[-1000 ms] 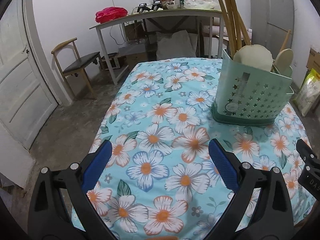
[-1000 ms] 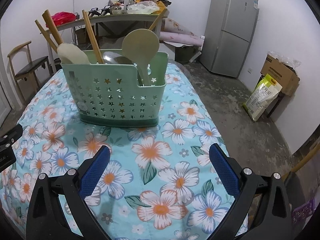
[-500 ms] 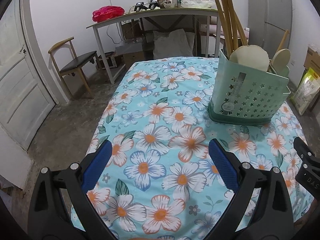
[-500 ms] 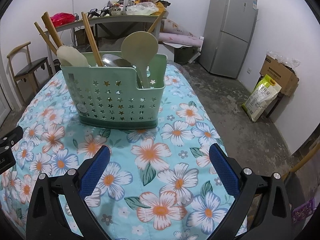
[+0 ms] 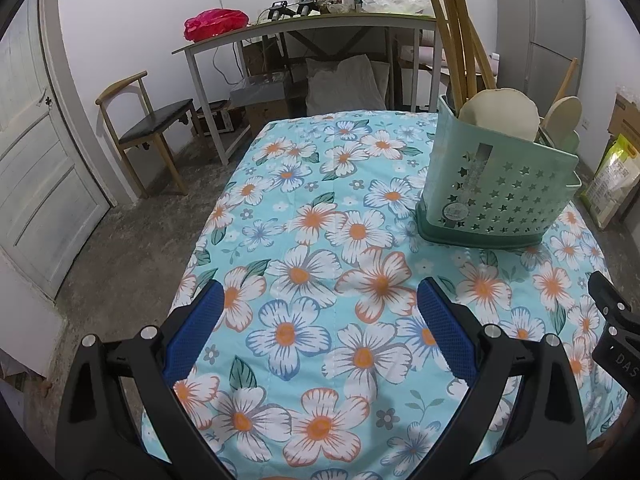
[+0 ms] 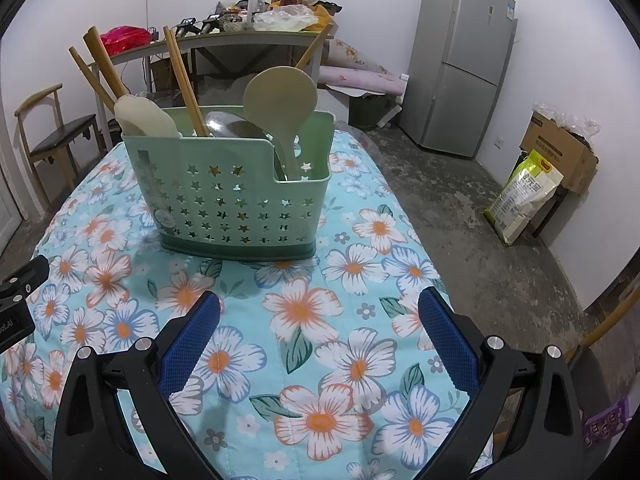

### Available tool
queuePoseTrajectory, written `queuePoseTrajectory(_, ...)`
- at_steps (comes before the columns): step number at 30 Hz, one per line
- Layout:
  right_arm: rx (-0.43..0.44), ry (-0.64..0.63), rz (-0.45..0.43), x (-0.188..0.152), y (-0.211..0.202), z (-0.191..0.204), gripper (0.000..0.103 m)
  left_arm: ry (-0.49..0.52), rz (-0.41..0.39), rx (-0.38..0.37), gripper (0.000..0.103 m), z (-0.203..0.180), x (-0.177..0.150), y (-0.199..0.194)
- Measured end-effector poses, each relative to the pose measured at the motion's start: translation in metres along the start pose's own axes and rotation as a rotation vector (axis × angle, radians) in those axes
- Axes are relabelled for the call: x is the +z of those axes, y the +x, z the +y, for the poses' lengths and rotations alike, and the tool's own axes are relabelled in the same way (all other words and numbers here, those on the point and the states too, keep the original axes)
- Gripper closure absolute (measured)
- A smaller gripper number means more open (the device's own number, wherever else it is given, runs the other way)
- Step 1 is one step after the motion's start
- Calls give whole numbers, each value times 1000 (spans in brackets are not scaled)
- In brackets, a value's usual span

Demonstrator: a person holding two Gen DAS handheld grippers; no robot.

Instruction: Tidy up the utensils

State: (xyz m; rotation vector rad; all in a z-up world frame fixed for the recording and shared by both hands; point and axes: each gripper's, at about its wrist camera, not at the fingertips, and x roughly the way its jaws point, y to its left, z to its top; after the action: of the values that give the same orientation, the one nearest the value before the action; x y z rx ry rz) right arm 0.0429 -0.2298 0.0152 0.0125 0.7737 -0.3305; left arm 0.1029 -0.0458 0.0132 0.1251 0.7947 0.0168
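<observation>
Left gripper (image 5: 320, 300) sits low centre in the left wrist view, blue pads spread wide apart with nothing between them, hovering over the floral tablecloth (image 5: 320, 208). Right gripper (image 6: 320, 312) same deal in the right wrist view: pads wide apart, holding nothing, bottom centre of frame. The green utensil caddy (image 6: 236, 204) with star cutouts stands upright on the cloth, centre-left and upper-middle of the right wrist view, and at the right edge mid-height in the left wrist view (image 5: 496, 192). Inside it: wooden chopsticks (image 6: 182, 80) leaning left, a pale flat rice paddle (image 6: 144, 120) in the left end, a metal spoon bowl (image 6: 224, 124) in the middle, and a beige spoon (image 6: 280, 100) standing in the lower-walled right end (compartment dividers not visible). No utensils lying loose on the cloth that I can see. Part of the other gripper's black body shows at the left edge of the right wrist view. Background: grey fridge (image 6: 460, 60) upper right, cluttered desk (image 5: 312, 24) top centre, wooden chair (image 5: 148, 128) upper left, white door (image 5: 36, 152) far left.
</observation>
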Motion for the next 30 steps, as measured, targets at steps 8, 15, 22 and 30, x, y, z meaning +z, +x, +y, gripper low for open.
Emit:
queuePoseTrajectory(8,-1,-2,0,1,0,0,7,1,0,-1,10,1,1,1)
queuePoseTrajectory(15,0,-1,0,1,0,0,7,-5,1,2,10,2,-1,1)
queuePoseTrajectory(22,0,-3,0,1,-1,0,7,-6,4,1,10,3,0,2)
queuePoseTrajectory(30,1,-7,1,0,-1,1,7,-9,9,0,10,4,-2,2)
